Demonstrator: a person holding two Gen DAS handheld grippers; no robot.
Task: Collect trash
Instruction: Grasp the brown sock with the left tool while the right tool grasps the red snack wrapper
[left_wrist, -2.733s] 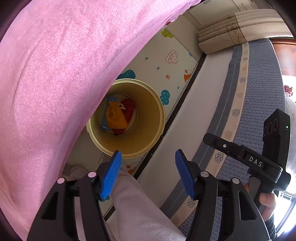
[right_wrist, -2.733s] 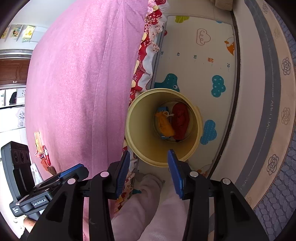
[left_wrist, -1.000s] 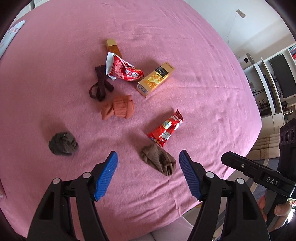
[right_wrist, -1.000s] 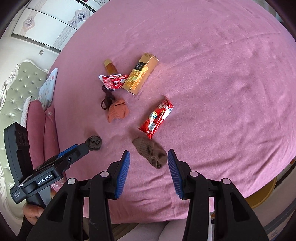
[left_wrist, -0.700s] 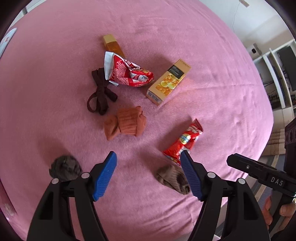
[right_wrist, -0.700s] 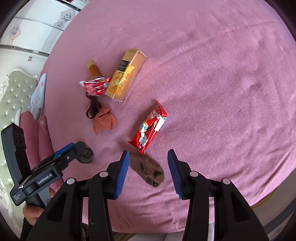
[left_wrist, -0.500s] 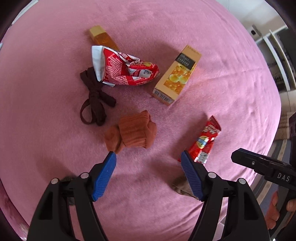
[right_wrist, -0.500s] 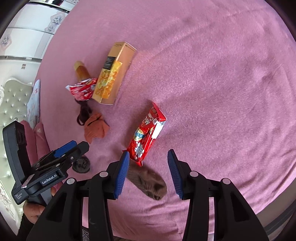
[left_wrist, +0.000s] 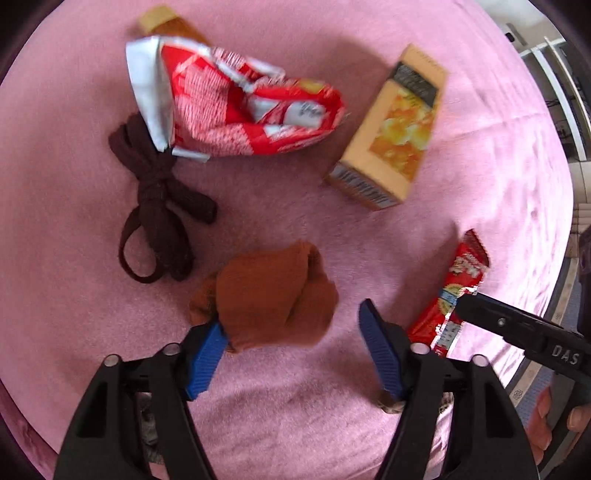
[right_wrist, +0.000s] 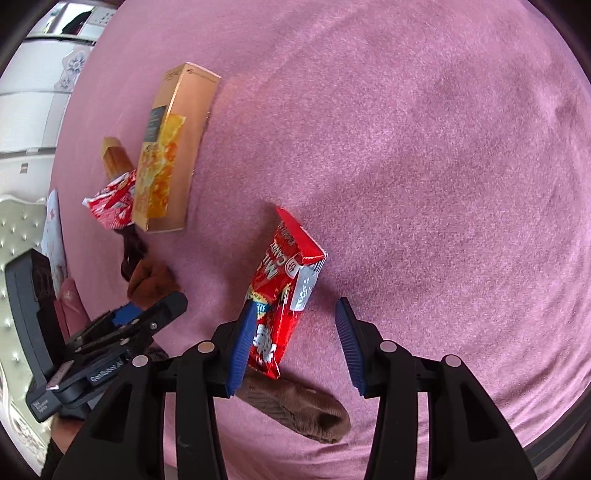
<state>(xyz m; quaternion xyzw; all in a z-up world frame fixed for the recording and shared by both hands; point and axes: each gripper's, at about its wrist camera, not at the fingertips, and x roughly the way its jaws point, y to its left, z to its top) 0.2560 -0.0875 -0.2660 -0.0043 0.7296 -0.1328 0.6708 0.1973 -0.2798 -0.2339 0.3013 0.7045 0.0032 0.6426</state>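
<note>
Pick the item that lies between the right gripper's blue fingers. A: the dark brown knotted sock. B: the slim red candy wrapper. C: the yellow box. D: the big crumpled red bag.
B: in the right wrist view the slim red candy wrapper lies between the fingers of the right gripper, against its left pad; the right pad stands clear.

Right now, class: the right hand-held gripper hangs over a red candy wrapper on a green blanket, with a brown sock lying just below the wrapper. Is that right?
Not quite: the blanket is pink, not green. The right wrist view shows it. The rest holds: the right hand-held gripper hangs over the red candy wrapper, and the brown sock lies just below it.
</note>
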